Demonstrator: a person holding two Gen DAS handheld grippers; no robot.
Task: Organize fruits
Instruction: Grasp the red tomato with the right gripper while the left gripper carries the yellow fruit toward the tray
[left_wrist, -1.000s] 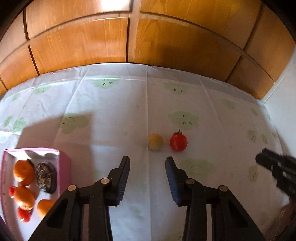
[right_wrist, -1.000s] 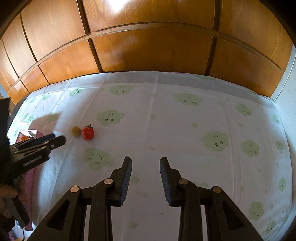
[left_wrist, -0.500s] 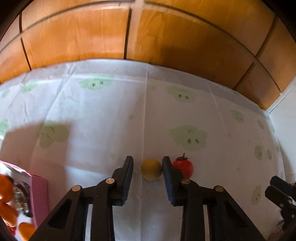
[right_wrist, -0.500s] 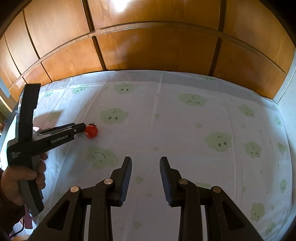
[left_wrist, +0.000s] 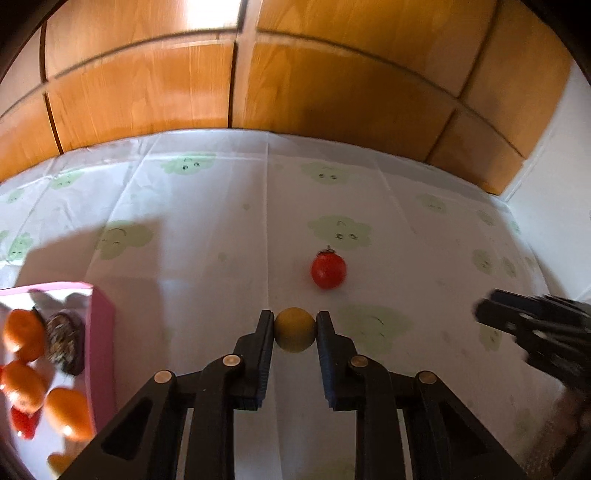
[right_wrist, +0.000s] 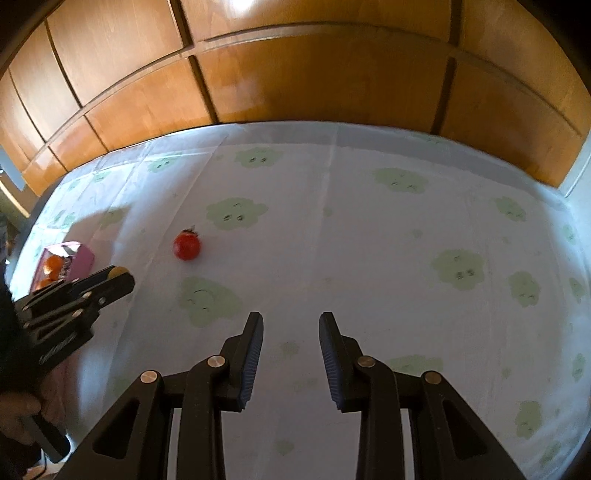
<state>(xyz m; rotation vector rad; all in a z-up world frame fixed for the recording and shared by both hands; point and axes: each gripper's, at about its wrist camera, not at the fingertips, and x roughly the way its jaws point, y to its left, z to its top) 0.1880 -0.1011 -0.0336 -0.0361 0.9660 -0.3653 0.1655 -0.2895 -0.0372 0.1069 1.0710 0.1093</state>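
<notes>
Yellow fruit (left_wrist: 295, 329) clamped at the tips of left gripper (left_wrist: 294, 332), above the tablecloth (left_wrist: 207, 236) | pink box (left_wrist: 100, 332) near left | right gripper (right_wrist: 291, 334) unclenched, empty | risk: round fruit squirts free.

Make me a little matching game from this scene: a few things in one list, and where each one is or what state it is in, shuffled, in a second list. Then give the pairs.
Things:
1. yellow ball-shaped fruit
2. red tomato
3. oranges
4. right gripper

Places or states:
A. inside the pink box
B. lying alone on the tablecloth
C. jaws apart, nothing between them
D. pinched between the left gripper's pads

Pairs: 1-D, 2-B, 3-A, 4-C
</notes>
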